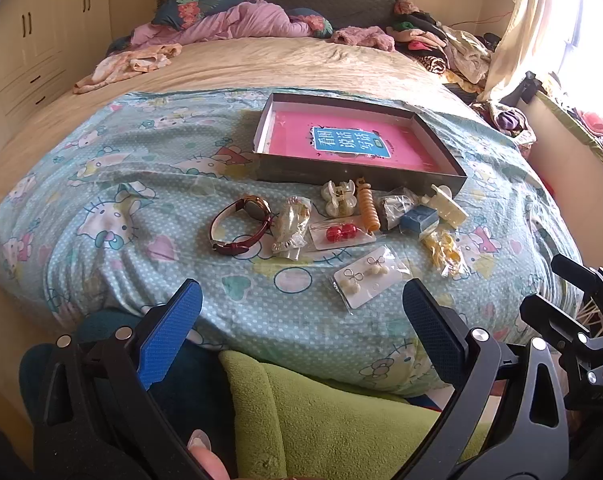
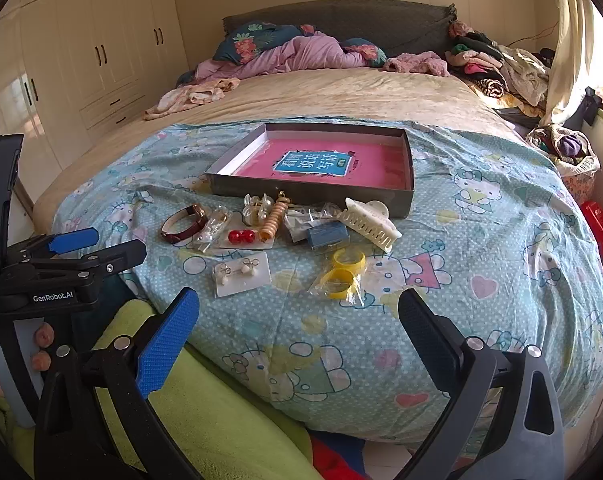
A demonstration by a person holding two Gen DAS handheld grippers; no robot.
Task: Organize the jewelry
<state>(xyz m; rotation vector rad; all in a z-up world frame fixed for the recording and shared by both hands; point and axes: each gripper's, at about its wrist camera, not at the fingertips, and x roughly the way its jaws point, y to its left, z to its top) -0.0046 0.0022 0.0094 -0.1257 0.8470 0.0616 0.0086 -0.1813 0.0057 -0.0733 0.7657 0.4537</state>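
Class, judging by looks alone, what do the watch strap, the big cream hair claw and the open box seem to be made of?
Watch strap: probably leather or imitation, dark red with a slight sheen. Cream hair claw: moulded plastic, smooth and glossy. Open box: likely cardboard, thin, flat, matte grey walls.

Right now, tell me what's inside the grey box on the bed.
The grey box holds only a pink book with a blue title label, lying flat and covering nearly the whole floor. No jewelry is in it. Anything beneath the book is hidden.

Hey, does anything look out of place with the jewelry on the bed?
Yes. The box holds no jewelry, only a pink book, while the watch, hair claw and earring card lie loose on the blanket.
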